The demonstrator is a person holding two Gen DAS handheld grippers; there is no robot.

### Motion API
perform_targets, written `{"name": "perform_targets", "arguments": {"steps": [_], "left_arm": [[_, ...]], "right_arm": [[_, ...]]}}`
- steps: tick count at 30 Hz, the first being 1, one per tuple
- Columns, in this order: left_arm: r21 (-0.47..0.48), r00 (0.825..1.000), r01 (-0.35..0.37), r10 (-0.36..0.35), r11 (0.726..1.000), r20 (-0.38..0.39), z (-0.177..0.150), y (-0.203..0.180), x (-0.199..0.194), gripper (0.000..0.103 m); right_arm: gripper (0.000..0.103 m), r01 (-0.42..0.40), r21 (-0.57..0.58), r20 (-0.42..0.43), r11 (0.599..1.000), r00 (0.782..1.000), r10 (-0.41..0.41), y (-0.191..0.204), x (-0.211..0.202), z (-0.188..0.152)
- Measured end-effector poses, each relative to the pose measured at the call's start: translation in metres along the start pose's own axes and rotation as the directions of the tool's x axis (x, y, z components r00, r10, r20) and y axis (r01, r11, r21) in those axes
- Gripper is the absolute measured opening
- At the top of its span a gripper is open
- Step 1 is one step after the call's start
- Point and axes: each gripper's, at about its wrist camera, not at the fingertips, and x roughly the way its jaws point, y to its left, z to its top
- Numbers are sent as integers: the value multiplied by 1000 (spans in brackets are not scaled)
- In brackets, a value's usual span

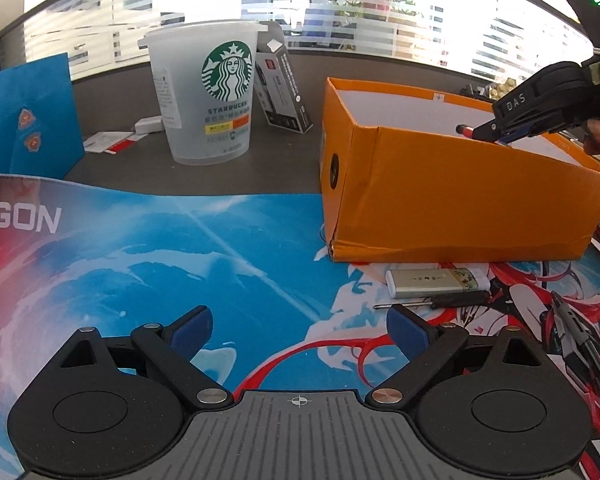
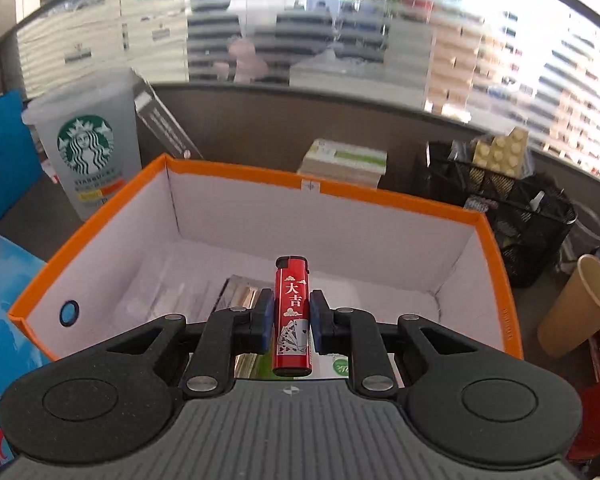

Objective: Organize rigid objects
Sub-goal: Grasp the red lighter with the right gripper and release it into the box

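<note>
The right gripper [image 2: 291, 322] is clamping a red lighter [image 2: 292, 316] between its 2 blue pads [image 2: 265, 320], which are pressing on the lighter's 2 long sides. The lighter's long axis is running along the fingers, with its black cap pointing away from the camera toward the far wall of the orange box [image 2: 404, 200]. In the left wrist view the right gripper [image 1: 486, 133] is hanging over the box's near right rim, so the lighter is sitting above the box's white floor, not yet resting on it. Below it, flat packets are already lying in the box.

The drop seems to be the step in hand: the target lies straight beneath the lighter.

The left gripper [image 1: 299, 330] is standing wide open with nothing between its pads, hovering over the printed mat [image 1: 220, 248]. A silver case [image 1: 428, 282] and a small screwdriver [image 1: 432, 303] are lying on the mat just ahead and to its right, near the box's front wall, so the left hand is the nearer one for those.
</note>
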Motion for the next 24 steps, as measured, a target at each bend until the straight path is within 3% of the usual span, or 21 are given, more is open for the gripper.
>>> {"name": "perform_targets", "arguments": {"steps": [11,24], "left_arm": [[12,1000,20,-20,1000,-12,0,1,3,96],[3,1000,16,-16,1000,-17,2,8,6,96]], "right_arm": [[18,-2,32,-84,999,996,5,-5,21,3],[18,-13,9,-126,1000,992,14,9,33,11]]}}
